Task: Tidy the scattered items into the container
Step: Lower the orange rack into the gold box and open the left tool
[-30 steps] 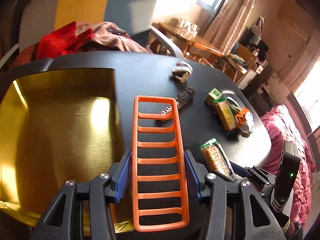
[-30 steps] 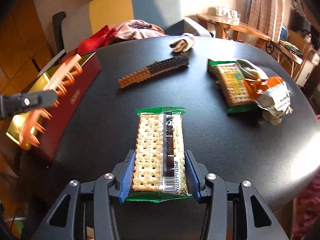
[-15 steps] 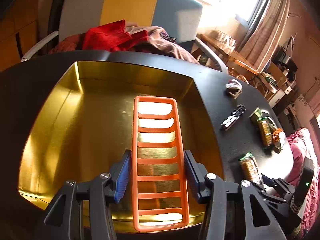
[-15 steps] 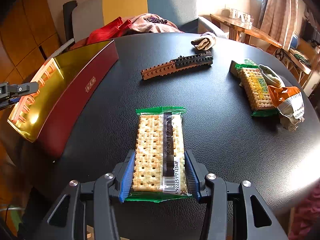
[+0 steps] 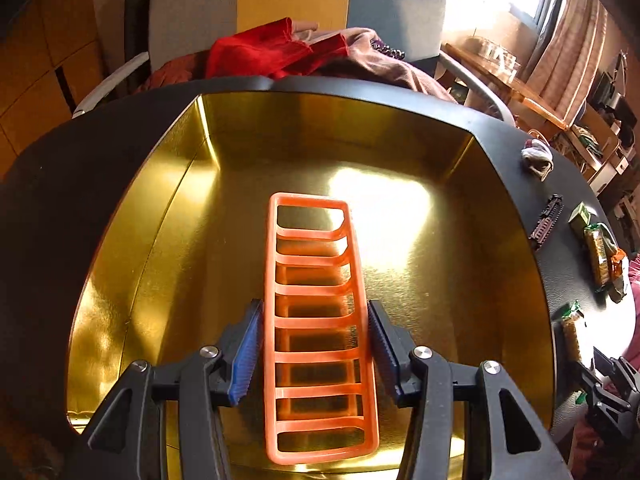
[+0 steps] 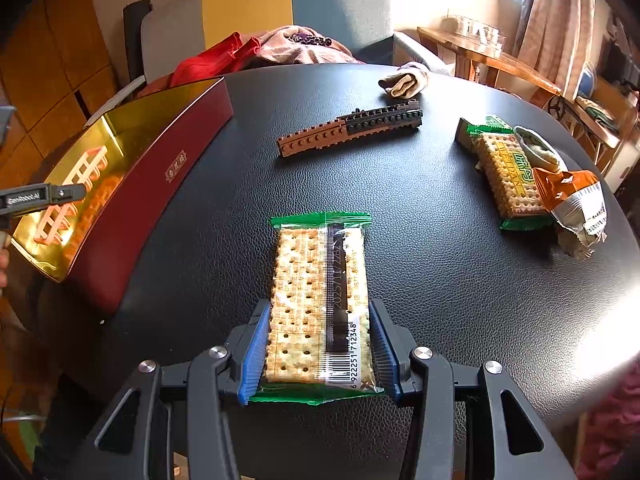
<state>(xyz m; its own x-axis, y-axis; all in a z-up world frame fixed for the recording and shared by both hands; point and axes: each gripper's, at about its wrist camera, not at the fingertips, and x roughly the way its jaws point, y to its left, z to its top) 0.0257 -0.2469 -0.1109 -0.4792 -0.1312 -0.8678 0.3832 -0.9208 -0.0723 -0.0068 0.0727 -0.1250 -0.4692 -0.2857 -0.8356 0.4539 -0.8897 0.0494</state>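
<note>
The gold-lined, red-sided box (image 5: 400, 152) (image 6: 160, 184) sits on the black round table's left side. An orange slotted rack (image 5: 318, 320) lies on the box floor between the fingers of my left gripper (image 5: 316, 344), whose pads stand slightly apart from it, open. It also shows in the right wrist view (image 6: 76, 196). My right gripper (image 6: 318, 354) is shut on a green-wrapped cracker pack (image 6: 320, 300), low over the table. On the table lie a brown-black brick strip (image 6: 352, 130), a second cracker pack (image 6: 504, 172), an orange-silver wrapper (image 6: 576, 208) and a rolled sock (image 6: 404, 82).
A chair with red and brown clothes (image 5: 304, 56) stands behind the table. A wooden side table (image 6: 480, 48) stands at the back right. The table edge (image 6: 616, 360) runs close on the right.
My left gripper has moved left over the box, lowered the orange rack onto the box floor and opened off it. My right gripper still holds the cracker pack.
</note>
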